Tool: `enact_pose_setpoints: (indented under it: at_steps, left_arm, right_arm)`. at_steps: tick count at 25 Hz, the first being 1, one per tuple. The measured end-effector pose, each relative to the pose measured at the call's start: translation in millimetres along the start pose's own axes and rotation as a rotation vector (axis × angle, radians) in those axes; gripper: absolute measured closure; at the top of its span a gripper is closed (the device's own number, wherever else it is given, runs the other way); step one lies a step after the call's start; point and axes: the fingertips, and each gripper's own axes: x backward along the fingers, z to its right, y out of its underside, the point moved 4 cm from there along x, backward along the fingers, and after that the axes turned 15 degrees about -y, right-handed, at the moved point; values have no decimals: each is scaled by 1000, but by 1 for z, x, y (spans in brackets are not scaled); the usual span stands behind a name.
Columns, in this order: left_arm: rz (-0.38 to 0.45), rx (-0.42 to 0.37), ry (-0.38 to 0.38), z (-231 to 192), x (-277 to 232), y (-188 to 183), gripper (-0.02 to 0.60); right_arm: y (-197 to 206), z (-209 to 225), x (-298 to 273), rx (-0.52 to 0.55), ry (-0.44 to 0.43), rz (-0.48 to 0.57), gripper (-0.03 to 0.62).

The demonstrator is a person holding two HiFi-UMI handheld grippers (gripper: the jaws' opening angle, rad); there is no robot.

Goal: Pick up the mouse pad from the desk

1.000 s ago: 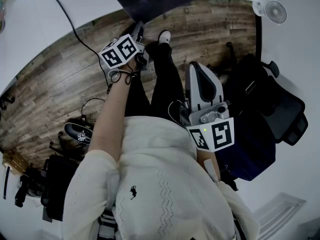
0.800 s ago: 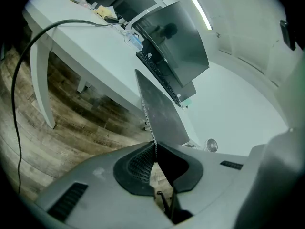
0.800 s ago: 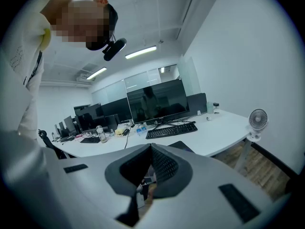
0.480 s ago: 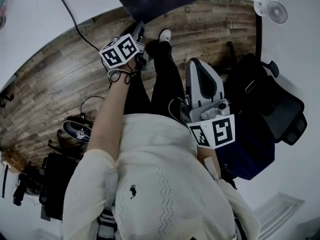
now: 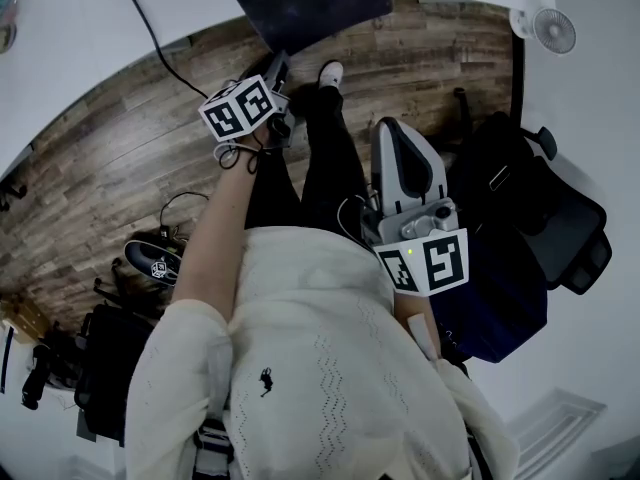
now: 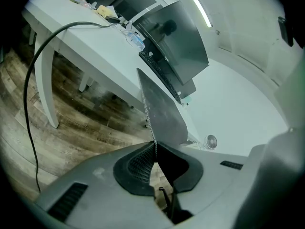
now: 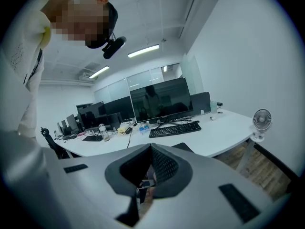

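Note:
The mouse pad (image 5: 305,3) is a thin dark sheet held in the air over the wooden floor, off the white desk (image 5: 70,38). My left gripper (image 5: 279,63) is shut on its near edge. In the left gripper view the mouse pad (image 6: 162,111) stands edge-on and rises out of the left gripper (image 6: 154,147), pinched between the ribbed pads. My right gripper (image 5: 393,133) hangs lower at the person's right side. In its own view the right gripper (image 7: 151,149) has its jaws closed together with nothing between them.
A black cable (image 5: 150,43) runs off the desk to the floor. Monitors (image 7: 162,99) and a keyboard (image 7: 174,129) sit on the desk (image 7: 224,128). A small fan (image 5: 552,28) stands at the right, dark bags and a chair (image 5: 530,218) below it. Shoes (image 5: 155,263) lie on the floor at left.
The left gripper and the mouse pad have crept slightly toward the top of the head view. The right gripper has kept still.

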Motion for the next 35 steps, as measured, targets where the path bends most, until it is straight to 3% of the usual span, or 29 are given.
enact_pose_setpoints:
  at_steps: [7, 35]
  left_arm:
    - [-3, 19, -4, -6, 5, 3, 560]
    - [-14, -21, -3, -14, 32, 10, 560]
  right_arm:
    - [-4, 0, 0, 13, -1, 0, 594]
    - [-9, -14, 6, 61, -43, 0, 594]
